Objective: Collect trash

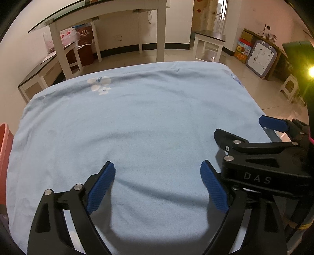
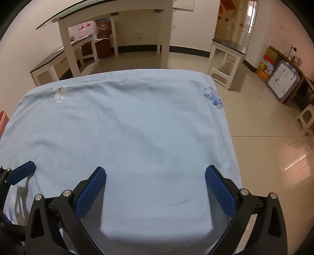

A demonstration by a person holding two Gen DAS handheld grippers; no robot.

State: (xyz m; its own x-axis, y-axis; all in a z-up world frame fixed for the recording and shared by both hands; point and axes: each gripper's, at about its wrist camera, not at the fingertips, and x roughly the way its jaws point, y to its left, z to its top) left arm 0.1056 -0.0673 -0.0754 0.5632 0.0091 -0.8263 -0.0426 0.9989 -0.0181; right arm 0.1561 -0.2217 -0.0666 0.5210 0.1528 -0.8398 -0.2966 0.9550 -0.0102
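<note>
A table under a light blue cloth (image 1: 137, 121) with printed flowers fills both views. My left gripper (image 1: 157, 166) hangs above its near part, blue pads wide apart with only bare cloth between them. My right gripper (image 2: 156, 170) is also open over the cloth (image 2: 127, 127), and nothing sits between its pads. In the left wrist view the right gripper (image 1: 238, 126) shows at the right edge, close beside the left one. One blue finger of the left gripper (image 2: 23, 172) shows at the left edge of the right wrist view. I see no loose item on the cloth.
A pink-red container (image 1: 4, 157) stands just off the table's left edge (image 2: 3, 119). Beyond the table are a glass-topped white table (image 1: 109, 17), white stools (image 2: 227, 58), boxes, and a drawing board (image 1: 261, 56) on tiled floor. A bright lamp (image 1: 311, 71) glares at the right.
</note>
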